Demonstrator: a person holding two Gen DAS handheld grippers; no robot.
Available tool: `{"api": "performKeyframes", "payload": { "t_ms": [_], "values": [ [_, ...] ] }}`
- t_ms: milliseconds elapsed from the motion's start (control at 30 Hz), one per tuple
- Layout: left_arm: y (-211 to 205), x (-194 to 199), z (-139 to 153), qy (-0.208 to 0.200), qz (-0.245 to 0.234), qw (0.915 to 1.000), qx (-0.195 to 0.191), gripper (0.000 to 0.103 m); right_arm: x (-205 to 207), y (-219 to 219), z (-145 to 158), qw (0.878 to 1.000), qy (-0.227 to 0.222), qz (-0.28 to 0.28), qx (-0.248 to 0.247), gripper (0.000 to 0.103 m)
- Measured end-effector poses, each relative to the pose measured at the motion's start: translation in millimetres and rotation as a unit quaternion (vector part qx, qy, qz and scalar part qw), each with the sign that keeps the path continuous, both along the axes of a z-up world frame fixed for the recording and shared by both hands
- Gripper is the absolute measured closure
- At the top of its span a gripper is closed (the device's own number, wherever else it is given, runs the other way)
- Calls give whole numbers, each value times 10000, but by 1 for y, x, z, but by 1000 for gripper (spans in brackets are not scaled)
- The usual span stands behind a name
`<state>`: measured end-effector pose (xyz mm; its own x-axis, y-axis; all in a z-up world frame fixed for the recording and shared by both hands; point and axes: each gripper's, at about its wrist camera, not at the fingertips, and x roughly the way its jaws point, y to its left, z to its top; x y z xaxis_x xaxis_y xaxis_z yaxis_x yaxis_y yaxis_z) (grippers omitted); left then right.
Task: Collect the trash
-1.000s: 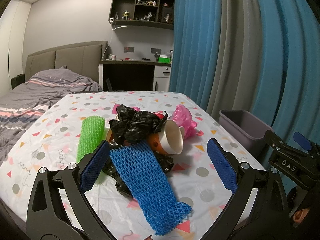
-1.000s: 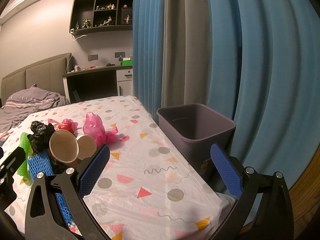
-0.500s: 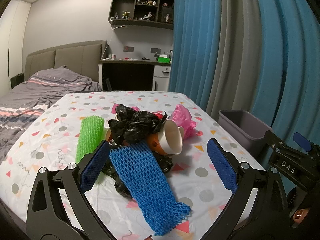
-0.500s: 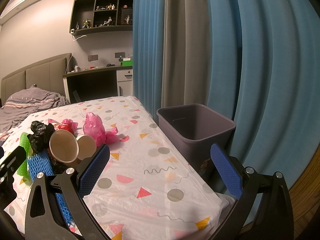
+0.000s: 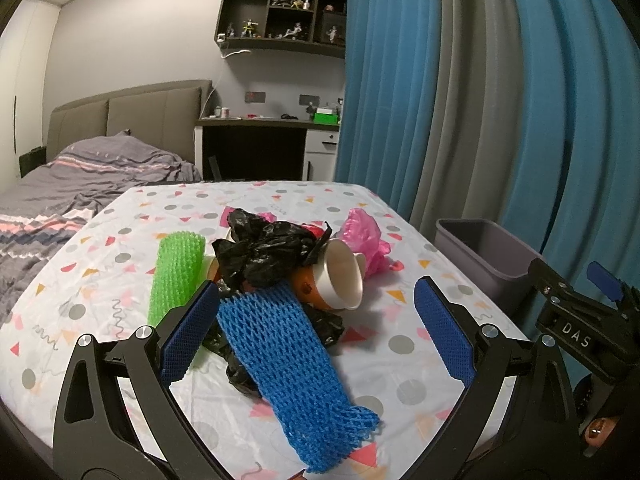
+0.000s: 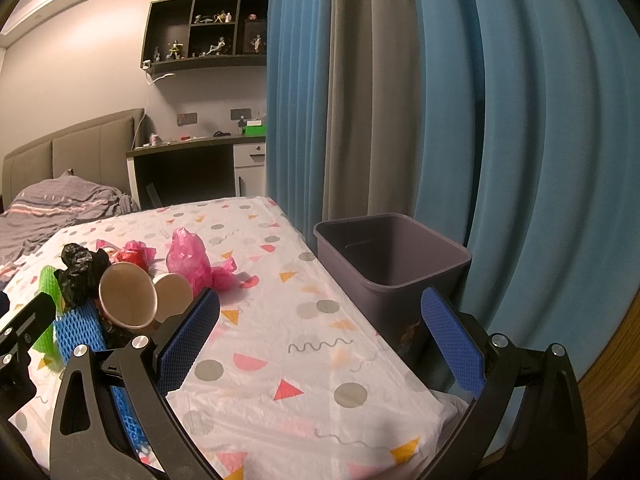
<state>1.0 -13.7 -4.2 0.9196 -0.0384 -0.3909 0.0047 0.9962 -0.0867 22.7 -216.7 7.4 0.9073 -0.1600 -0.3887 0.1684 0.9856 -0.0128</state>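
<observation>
A trash pile lies on the patterned table [image 5: 100, 240]: a blue foam net [image 5: 292, 364], a green foam net [image 5: 176, 268], a black plastic bag [image 5: 268, 248], a paper cup on its side [image 5: 340, 276] and a pink plastic bag [image 5: 364, 236]. My left gripper [image 5: 316, 332] is open and empty, its fingers either side of the blue net's near part. My right gripper [image 6: 320, 336] is open and empty above the table's right edge. The grey bin [image 6: 392, 264] stands beside the table, just beyond the right gripper. The pile shows at left in the right wrist view [image 6: 124, 300].
Blue and grey curtains [image 6: 440, 100] hang close behind the bin. A bed [image 5: 60, 188] lies left of the table and a desk [image 5: 264, 136] stands at the back wall. The right gripper's body [image 5: 580, 328] shows at the left wrist view's right edge.
</observation>
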Motion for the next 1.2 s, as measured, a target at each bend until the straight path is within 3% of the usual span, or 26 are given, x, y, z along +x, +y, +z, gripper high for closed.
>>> {"api": "performKeyframes", "payload": {
  "t_ms": [767, 1000, 1200],
  "values": [
    [0, 10, -2, 60, -45, 10000, -6, 7, 12, 7, -13, 9998, 18, 199, 40, 5],
    [45, 14, -9, 95, 498, 9987, -41, 7, 16, 27, -23, 9979, 99, 641, 82, 5],
    [89, 3, -11, 63, 1000, 9949, -118, 7, 16, 65, -45, 9890, 375, 1426, 138, 5]
  ]
}}
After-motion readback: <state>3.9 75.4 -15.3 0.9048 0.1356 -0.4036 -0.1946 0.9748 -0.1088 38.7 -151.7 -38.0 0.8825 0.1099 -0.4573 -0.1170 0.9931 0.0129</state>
